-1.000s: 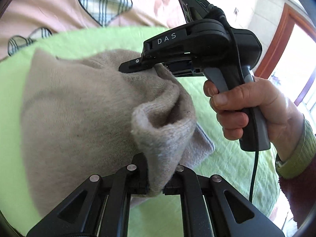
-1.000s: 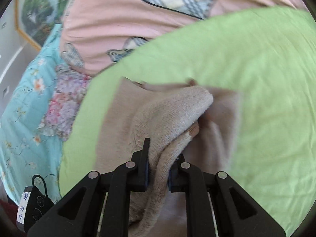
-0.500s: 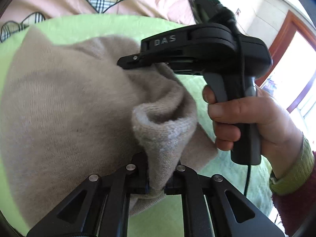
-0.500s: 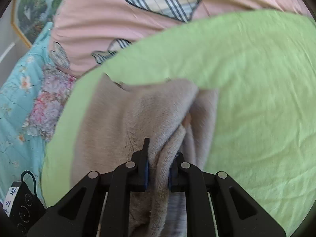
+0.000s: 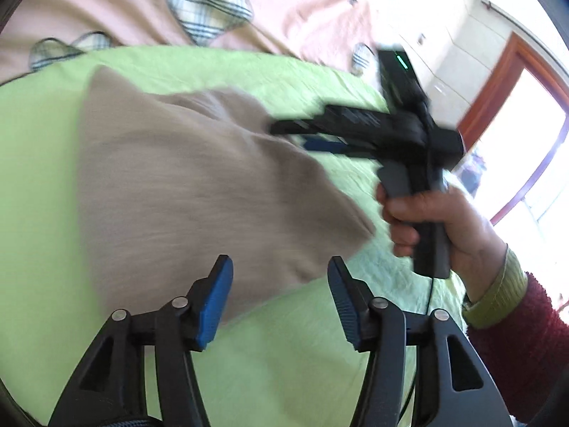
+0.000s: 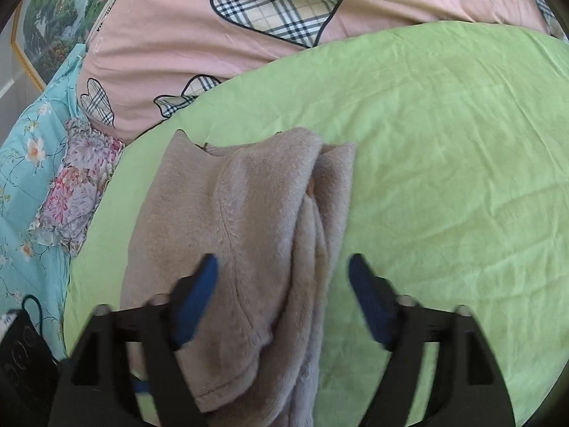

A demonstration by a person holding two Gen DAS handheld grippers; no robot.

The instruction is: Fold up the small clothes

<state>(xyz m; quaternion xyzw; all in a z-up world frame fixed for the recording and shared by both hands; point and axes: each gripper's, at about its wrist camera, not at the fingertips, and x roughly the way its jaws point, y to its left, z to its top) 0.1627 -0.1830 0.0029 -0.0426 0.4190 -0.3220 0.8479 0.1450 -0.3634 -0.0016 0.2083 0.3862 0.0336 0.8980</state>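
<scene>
A small beige knitted garment (image 5: 199,192) lies folded over on a green sheet (image 5: 284,356). In the right wrist view the same garment (image 6: 249,220) shows a folded-over flap and a bunched ridge along its right side. My left gripper (image 5: 279,275) hangs just above the garment's near edge, its jaws opening, blue pads apart, with nothing pressed between them. My right gripper (image 6: 282,272) is also opening, its pads wide apart on either side of the cloth without pinching it. The right gripper (image 5: 295,135) appears in the left wrist view too, held by a hand (image 5: 441,220).
A pink quilt with plaid hearts (image 6: 270,10) borders the green sheet (image 6: 444,178) at the back. A turquoise floral cover (image 6: 21,178) and a small flowered cloth (image 6: 74,181) lie to the left. A bright doorway with a wooden frame (image 5: 498,82) stands at the right.
Both grippers were shut on folds of the beige garment; both have let go and their jaws now stand apart. The garment has dropped flat onto the sheet. Both grippers drew back a little.
</scene>
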